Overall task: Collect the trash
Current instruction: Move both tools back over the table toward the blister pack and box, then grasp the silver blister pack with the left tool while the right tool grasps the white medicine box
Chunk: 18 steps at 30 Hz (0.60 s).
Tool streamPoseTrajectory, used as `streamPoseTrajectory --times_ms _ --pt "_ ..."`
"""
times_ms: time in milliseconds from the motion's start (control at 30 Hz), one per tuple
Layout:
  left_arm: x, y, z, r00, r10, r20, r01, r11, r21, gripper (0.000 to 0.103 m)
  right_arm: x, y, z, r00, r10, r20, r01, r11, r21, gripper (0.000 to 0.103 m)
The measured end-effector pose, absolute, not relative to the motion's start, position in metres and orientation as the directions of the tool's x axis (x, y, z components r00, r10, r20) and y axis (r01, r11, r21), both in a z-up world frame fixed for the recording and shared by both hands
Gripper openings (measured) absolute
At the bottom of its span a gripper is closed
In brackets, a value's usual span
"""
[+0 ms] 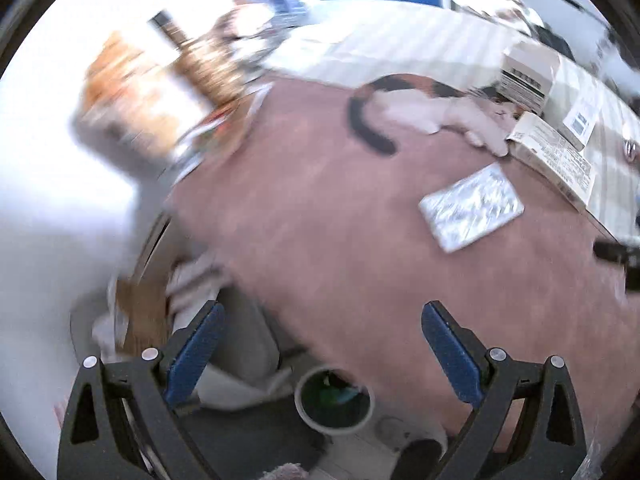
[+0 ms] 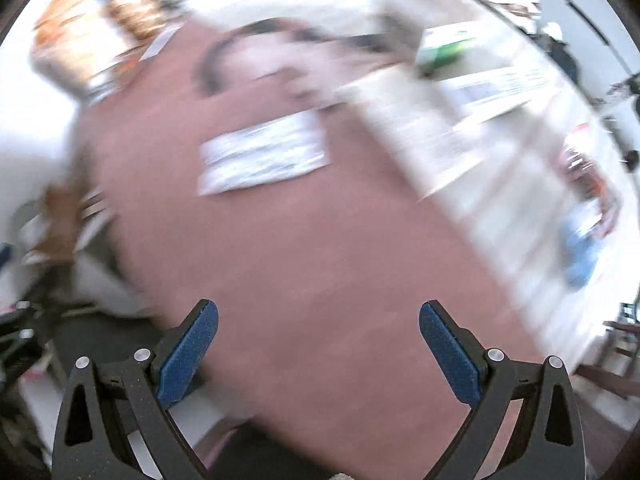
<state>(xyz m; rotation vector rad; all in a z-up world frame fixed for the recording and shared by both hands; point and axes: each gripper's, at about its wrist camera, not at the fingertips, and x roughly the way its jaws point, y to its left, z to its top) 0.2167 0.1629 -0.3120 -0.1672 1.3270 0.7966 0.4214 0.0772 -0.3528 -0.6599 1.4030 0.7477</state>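
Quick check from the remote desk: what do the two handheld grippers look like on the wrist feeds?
Both match: the left gripper and right gripper have black, triangulated plastic finger arms with cut-out windows, round silver pivot bolts, and textured blue pads on the inner faces. No cables, markings or sleeves are visible.

You've got one clear trash item: a flat, silvery, crinkled foil packet (image 1: 471, 207), rectangular, lying face-flat on the reddish-brown tabletop (image 1: 320, 208), far right of centre in the left wrist view and tilted diagonally. Nothing touches it. In the right wrist view the same packet (image 2: 264, 156) sits far, left of centre, heavily motion-blurred. Below the table's near edge you can see a round grey bin (image 1: 334, 400), upright, dark inside with green bits.
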Motion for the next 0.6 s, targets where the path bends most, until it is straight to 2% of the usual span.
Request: streamPoseTrajectory --times_ms 167,367,400,467,600 --pt "0.296 0.187 -0.353 0.010 0.361 -0.933 -0.469 0.826 0.314 0.101 0.498 0.107 -0.399 0.077 -0.034 -0.996 -0.825 0.559 -0.083 0.102" --pt "0.349 0.179 -0.386 -0.002 0.242 -0.970 -0.202 0.950 0.237 0.101 0.518 0.138 -0.439 0.001 -0.049 -0.999 -0.867 0.498 -0.025 0.101" --pt "0.356 0.177 -0.393 -0.018 0.224 -0.975 -0.148 0.963 0.224 0.101 0.519 0.138 -0.442 -0.007 -0.047 -0.999 -0.864 0.503 -0.017 0.094" --pt "0.365 0.174 -0.401 -0.038 0.197 -0.980 -0.077 0.977 0.200 0.101 0.518 0.135 -0.439 0.005 -0.027 -1.000 -0.858 0.513 -0.018 0.090" --pt "0.379 0.167 -0.420 -0.095 0.157 -0.983 0.045 0.987 0.154 0.101 0.523 0.093 -0.439 -0.043 -0.059 -0.997 -0.794 0.608 -0.002 0.089"
